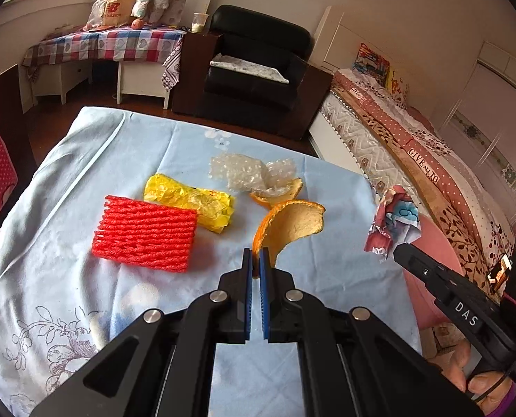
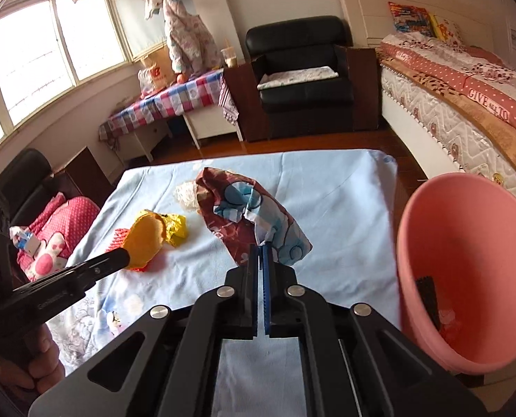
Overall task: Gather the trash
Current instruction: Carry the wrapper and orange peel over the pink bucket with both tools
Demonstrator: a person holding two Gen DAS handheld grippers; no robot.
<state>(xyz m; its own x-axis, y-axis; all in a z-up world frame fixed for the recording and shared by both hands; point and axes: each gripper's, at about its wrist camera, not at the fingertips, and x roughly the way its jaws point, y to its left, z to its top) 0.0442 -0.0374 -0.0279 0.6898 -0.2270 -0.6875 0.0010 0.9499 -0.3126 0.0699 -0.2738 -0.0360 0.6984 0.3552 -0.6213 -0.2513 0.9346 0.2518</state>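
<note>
Both tongs loaded; bin [image 2: 466, 278] lies right of the right gripper [image 2: 260, 253].
Right gripper clamps the wrapper [image 2: 254, 215], nearer the bin; left gripper [image 1: 256, 260] pinches the peel [image 1: 292, 226], farther left over the table [image 1: 84, 160].

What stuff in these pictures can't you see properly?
- Inside the pink bin: right wrist view; its own wall hides most of the contents, only a dark thing and red bits show.
- Second orange peel: left wrist view; bubble wrap partly covers it.
- Red foam net: right wrist view; mostly behind the held orange peel.
- Snack wrapper: left wrist view; print too crumpled to read.
</note>
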